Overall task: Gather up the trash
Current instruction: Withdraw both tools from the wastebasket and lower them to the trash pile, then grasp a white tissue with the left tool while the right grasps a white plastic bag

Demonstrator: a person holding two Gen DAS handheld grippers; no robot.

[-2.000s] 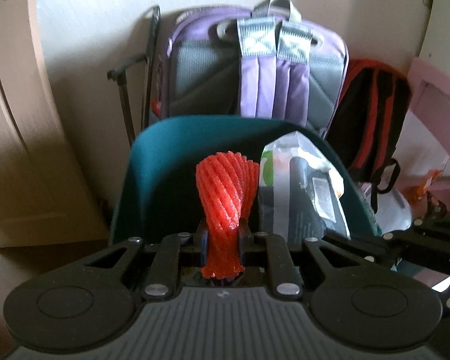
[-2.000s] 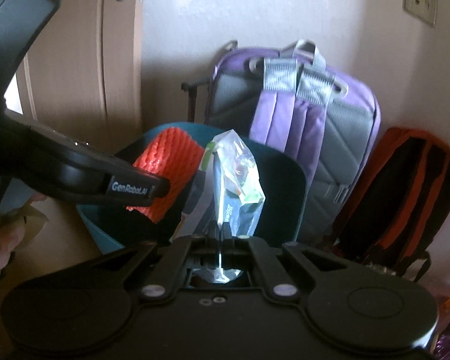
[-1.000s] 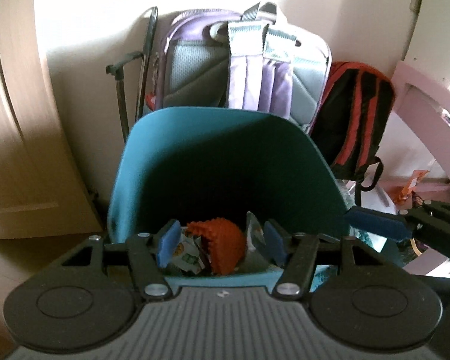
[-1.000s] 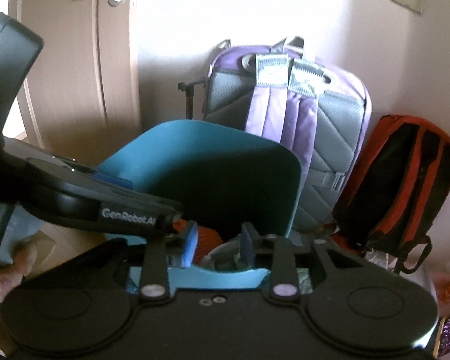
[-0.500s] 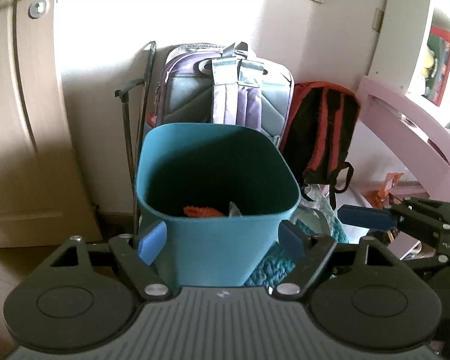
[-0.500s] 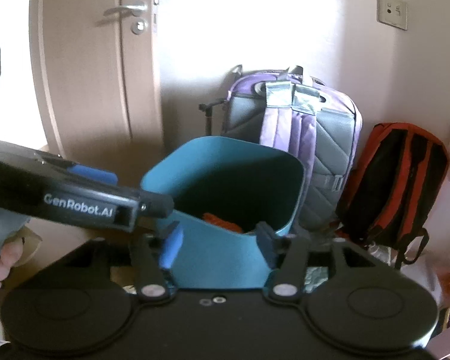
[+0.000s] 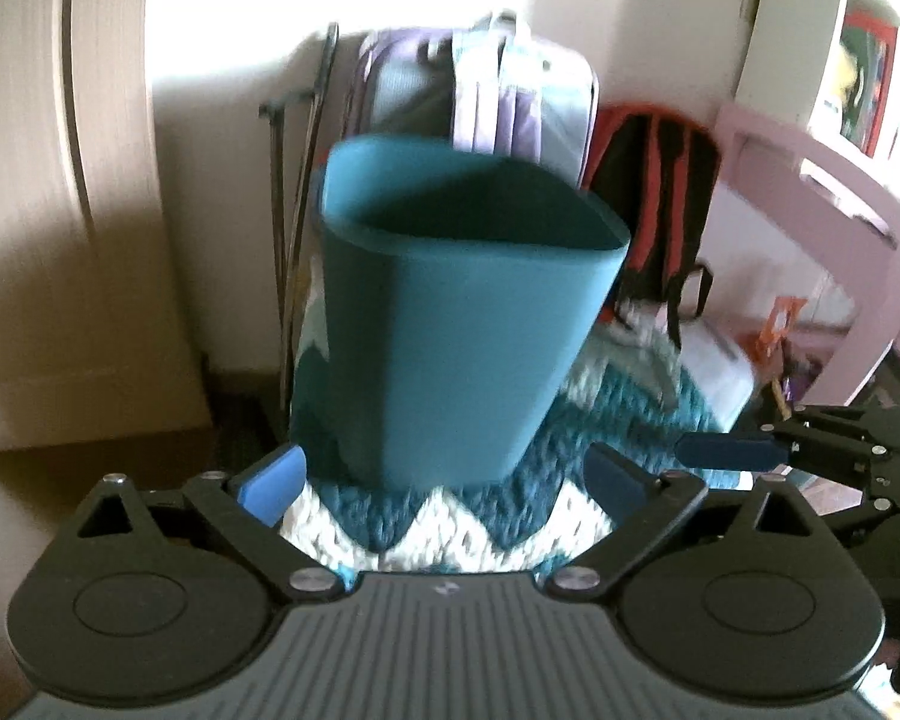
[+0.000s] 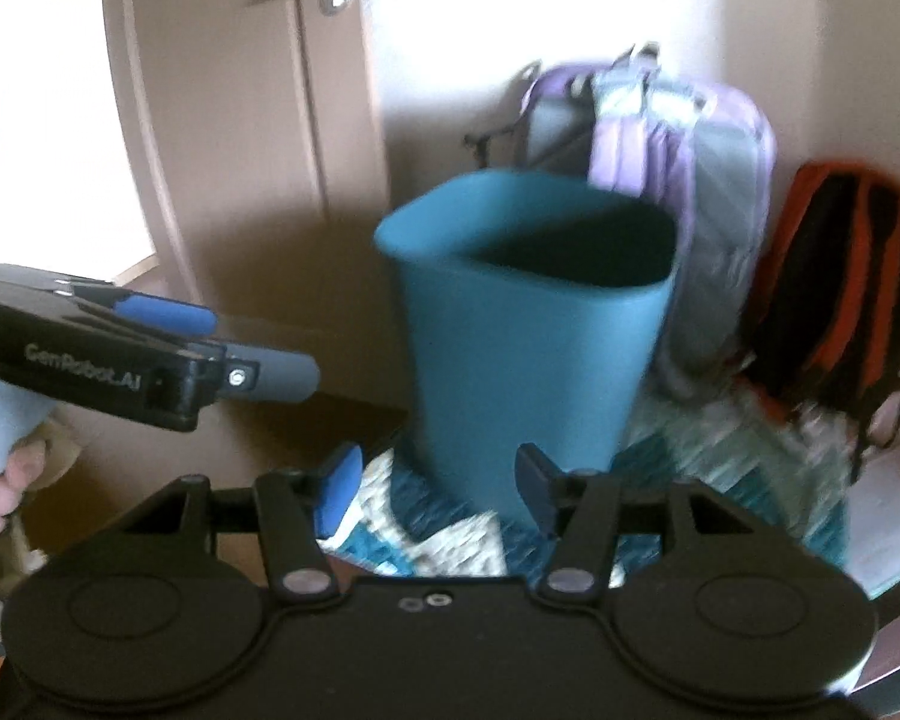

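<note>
A teal trash bin (image 7: 462, 324) stands on a teal and white zigzag rug (image 7: 426, 522). It also shows in the right wrist view (image 8: 528, 336). Its inside is dark and its contents are hidden from here. My left gripper (image 7: 444, 480) is open and empty, low in front of the bin. My right gripper (image 8: 438, 483) is open and empty, also low in front of the bin. The left gripper shows at the left of the right wrist view (image 8: 210, 348), and the right gripper shows at the right of the left wrist view (image 7: 750, 450).
A purple backpack (image 7: 480, 96) and a black and orange backpack (image 7: 654, 192) lean on the wall behind the bin. A wooden door (image 8: 240, 120) is to the left. A pink shelf unit (image 7: 840, 192) is to the right, with clutter on the floor.
Both grippers let go of the red net and the plastic wrapper into the bin, opened, and pulled back and down away from it. The bin's contents are no longer visible.
</note>
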